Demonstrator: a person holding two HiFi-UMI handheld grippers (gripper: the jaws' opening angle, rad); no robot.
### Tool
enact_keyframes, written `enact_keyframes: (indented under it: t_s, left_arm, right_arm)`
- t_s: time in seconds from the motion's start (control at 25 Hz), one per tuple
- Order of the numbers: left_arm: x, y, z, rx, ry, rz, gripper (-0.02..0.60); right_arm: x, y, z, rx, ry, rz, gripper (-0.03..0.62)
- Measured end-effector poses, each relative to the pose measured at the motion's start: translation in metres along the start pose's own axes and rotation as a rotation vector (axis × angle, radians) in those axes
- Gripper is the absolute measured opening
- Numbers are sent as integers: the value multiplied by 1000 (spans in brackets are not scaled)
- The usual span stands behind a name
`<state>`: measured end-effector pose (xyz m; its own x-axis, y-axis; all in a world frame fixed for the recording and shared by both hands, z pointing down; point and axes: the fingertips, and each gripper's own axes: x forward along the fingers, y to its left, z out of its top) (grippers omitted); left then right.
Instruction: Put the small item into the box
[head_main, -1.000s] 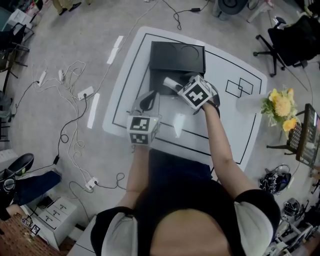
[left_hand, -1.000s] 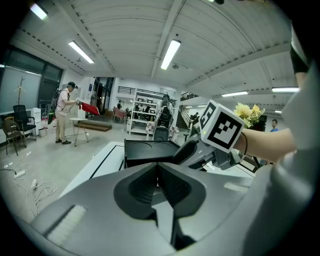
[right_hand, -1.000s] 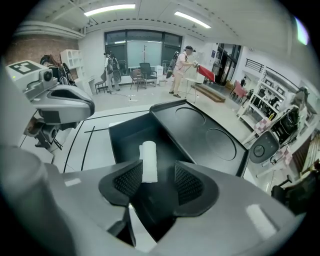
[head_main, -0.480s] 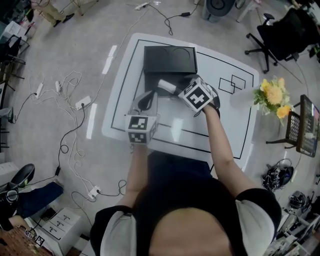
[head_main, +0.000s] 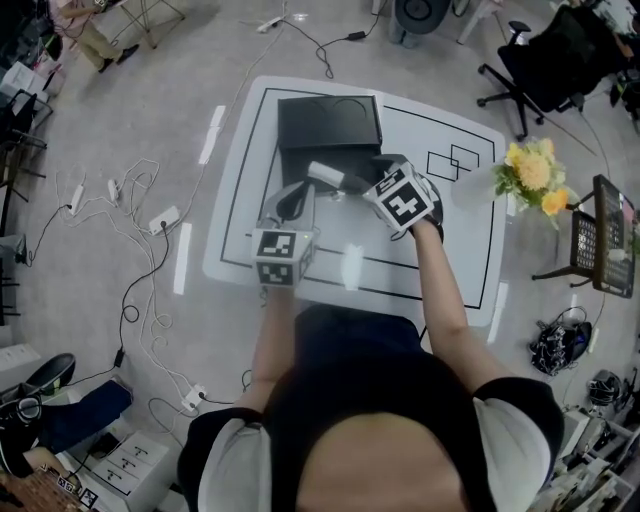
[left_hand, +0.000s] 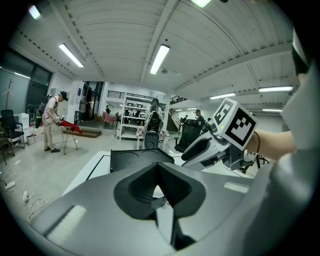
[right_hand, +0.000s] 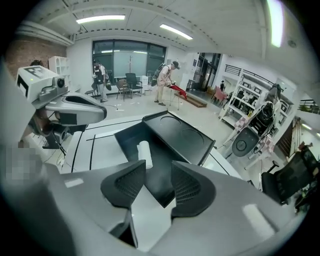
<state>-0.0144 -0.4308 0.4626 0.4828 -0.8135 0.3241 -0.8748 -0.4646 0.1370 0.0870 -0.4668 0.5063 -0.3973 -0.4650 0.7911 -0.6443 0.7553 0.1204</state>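
Tabletop (head_main: 450, 255), white with black outlines. Black box (right_hand: 162, 162), lid open, toward the tabletop's far edge. Small item, a white roll (right_hand: 144, 154), lying on its side on the box floor, touching neither gripper. Right hand-held gripper (right_hand: 158, 168): above the box's near edge, jaws apart, lately closing a little, nothing between them. Left hand-held gripper (left_hand: 158, 167): toward the tabletop's near left corner, jaws closed together, holding nothing.

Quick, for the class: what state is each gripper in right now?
Left gripper: shut, empty.
Right gripper: open, jaws have just been closing, nothing between them; the small white cylindrical roll lies in the black rectangular box.
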Motion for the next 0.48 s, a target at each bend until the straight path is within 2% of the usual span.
enact_keyframes:
  t_s: [0.48]
  left_arm:
    - [4,-15,17,24,-21,-34,9]
  right_arm:
    - [-63,-14,11,50,-150,-129,122]
